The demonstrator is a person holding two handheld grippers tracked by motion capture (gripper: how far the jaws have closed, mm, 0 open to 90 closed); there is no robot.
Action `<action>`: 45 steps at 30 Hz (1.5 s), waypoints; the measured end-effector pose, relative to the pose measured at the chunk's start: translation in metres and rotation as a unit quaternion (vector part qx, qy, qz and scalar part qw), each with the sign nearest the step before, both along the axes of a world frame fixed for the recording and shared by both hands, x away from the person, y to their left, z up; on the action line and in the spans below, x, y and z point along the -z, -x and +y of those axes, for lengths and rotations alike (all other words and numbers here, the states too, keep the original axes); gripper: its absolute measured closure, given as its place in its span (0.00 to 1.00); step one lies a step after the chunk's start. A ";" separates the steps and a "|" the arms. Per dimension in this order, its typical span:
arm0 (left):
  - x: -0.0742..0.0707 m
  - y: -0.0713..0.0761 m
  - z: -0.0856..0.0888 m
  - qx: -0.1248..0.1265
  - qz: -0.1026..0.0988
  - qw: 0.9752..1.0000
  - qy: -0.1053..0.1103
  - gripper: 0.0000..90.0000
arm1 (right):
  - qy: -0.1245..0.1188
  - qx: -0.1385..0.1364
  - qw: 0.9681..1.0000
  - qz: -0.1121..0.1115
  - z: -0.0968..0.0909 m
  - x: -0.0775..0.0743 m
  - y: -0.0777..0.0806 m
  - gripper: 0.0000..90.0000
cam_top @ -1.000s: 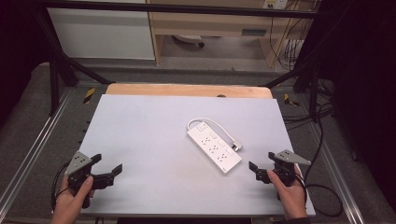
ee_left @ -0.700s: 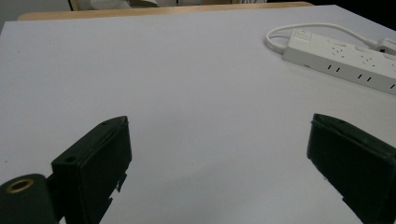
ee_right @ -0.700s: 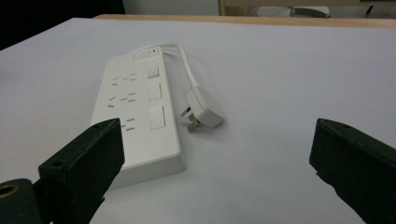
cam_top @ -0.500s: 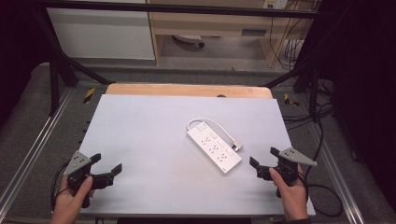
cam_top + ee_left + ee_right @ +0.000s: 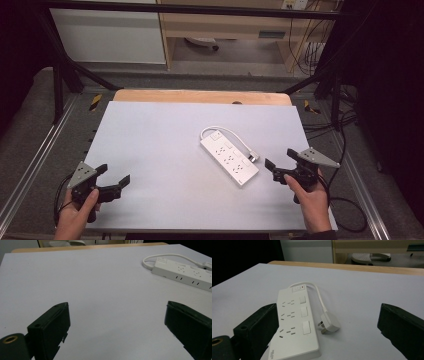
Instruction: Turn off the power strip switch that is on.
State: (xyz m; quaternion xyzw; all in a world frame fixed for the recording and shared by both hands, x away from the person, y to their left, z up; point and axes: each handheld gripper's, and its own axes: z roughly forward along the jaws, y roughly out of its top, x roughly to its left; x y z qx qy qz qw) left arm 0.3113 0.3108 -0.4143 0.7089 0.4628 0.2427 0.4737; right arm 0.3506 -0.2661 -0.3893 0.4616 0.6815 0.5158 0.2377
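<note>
Right hand-held gripper beside power strip

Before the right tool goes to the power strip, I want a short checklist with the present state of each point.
1. Right tool open: ok, jaws stand wide apart.
2. Left tool open and holding nothing: ok.
3. Power strip lies flat on the table, untouched: ok.
4. Plug lies free beside the strip, not in a socket: ok.
5. Cord out of the approach path: not ok, it runs along the strip's side.
6. Switch position on the strip: cannot tell.
</note>
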 end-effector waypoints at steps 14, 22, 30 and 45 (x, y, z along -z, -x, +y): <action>0.001 0.000 -0.001 0.003 0.005 1.000 0.000 0.07 | 0.006 -0.019 1.000 -0.005 0.022 -0.022 -0.026 0.07; 0.001 -0.001 -0.001 0.004 0.006 1.000 -0.001 0.07 | 0.004 -0.027 0.999 -0.016 0.031 -0.037 -0.038 0.06; 0.002 -0.001 -0.001 0.005 0.006 1.000 -0.002 0.07 | 0.007 -0.027 0.999 -0.021 0.036 -0.042 -0.043 0.15; 0.002 -0.001 -0.001 0.004 0.006 1.000 -0.002 0.07 | 0.023 -0.029 0.998 -0.048 0.043 -0.054 -0.053 0.60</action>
